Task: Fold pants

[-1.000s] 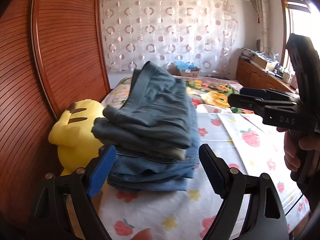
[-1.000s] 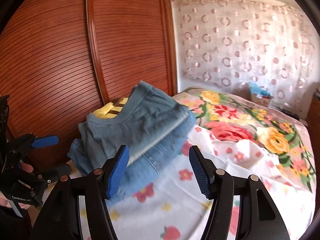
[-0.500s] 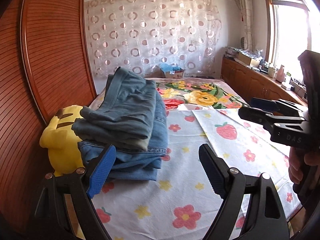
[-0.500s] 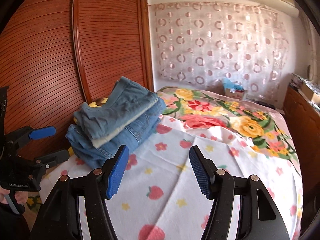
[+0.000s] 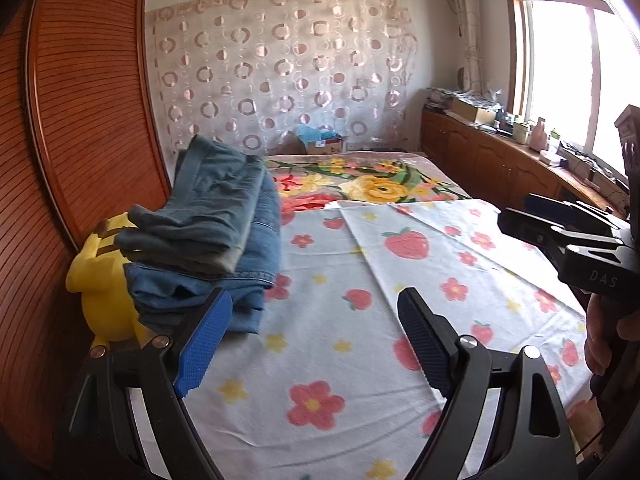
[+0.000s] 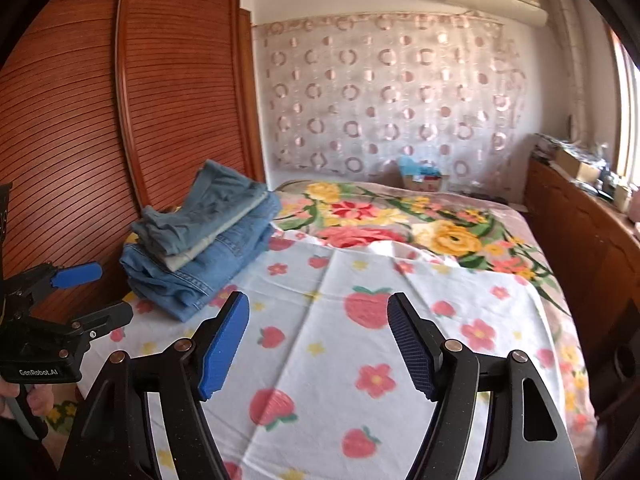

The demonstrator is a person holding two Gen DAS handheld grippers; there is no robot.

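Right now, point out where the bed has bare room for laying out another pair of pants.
Free: the strawberry sheet between the folded pants stack and the wooden cabinets, plus the floral blanket behind it. Crowded: the wardrobe-side edge, with the stack and yellow plush toy.

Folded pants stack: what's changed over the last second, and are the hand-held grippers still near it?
Both hand-held grippers have backed away from the folded pants stack, which now sits farther off, at the left in both views. The left hand-held gripper is open and empty; the right hand-held gripper is opening, nothing between its jaws. The stack, yellow plush toy and strawberry sheet stayed put.
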